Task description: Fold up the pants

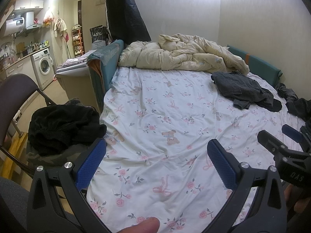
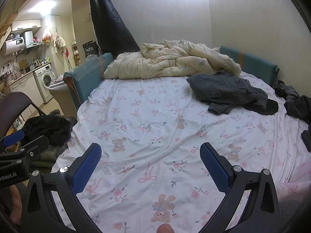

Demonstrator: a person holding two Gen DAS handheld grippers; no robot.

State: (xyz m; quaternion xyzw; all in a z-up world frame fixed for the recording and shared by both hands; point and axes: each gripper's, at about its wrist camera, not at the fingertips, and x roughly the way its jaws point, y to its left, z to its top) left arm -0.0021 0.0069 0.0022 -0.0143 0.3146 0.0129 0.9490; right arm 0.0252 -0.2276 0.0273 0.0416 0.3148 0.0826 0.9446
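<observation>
Denim pants (image 2: 231,94), dark grey, crumpled at far right of floral bedsheet (image 2: 147,116), just below cream duvet (image 2: 175,62). Likely heavy, stiff, non-slippery; best pinched at waistband corners. Left gripper (image 1: 155,163) and right gripper (image 2: 150,164) both spread wide, empty, well short of pants.

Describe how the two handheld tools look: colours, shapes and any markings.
Both match: the left tool and right tool have black, angular, triangular-cutout finger arms, silver round screw heads, and blue dimpled pads. White lettering marks each body, partly cut off: "DAS" on the right tool, "nRobot.AI" on the left.
</observation>
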